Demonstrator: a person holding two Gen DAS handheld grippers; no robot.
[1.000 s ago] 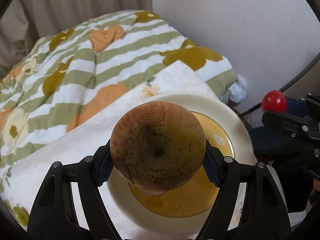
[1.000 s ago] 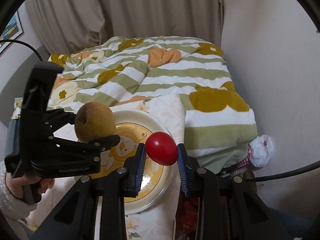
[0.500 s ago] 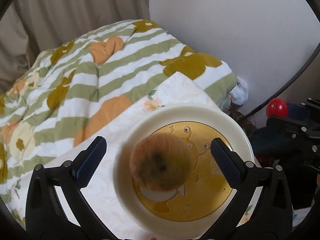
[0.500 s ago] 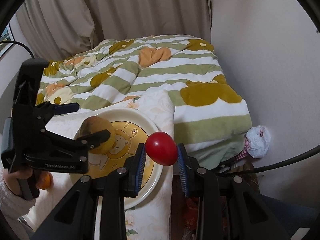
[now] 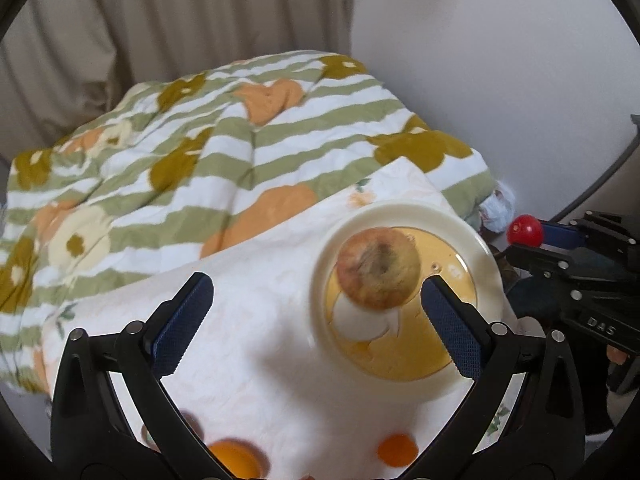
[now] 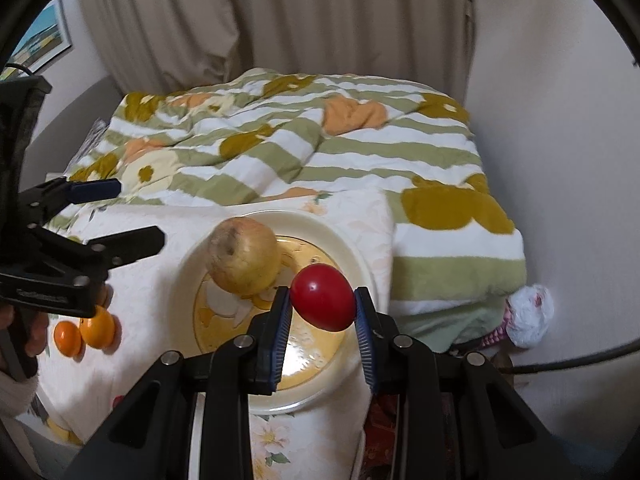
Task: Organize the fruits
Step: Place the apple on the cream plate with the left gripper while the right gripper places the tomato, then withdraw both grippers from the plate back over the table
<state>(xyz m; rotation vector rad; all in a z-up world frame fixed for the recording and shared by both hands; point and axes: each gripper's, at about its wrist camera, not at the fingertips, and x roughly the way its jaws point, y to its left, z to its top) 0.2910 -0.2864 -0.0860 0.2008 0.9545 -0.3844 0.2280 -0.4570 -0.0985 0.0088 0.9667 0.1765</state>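
- Fruit first: your round, russet-skinned yellow-brown apple (image 6: 243, 256), matt and rough with a dark dimple on top, sits on the round cream plastic plate with a glossy yellow cartoon centre (image 6: 356, 256), toward the plate's far left side.
- Your left gripper (image 5: 316, 320) has its black jaws spread wide with nothing between them; the ribbed blue pads (image 5: 182, 322) stand clear of the apple, which shows just inside the right-hand pad in the left wrist view.
- Your right gripper (image 6: 322, 320) is clamped on a small, smooth, shiny red egg-shaped tomato (image 6: 323, 297), pinched on both sides by the blue ridged pads and held over the plate's near right part.
- Two small, smooth orange citrus fruits (image 6: 86, 330) lie side by side and touching on the white floral-embossed cloth (image 6: 160, 224), left of the plate and near your left hand (image 6: 30, 330).
- That cloth covers the near end of a puffy quilt with green and white stripes and orange and mustard shapes (image 6: 304, 148).
- Behind the quilt hangs a beige pleated curtain (image 6: 320, 16); a crumpled white plastic bag (image 6: 530, 316) lies low beside the wall on the right.
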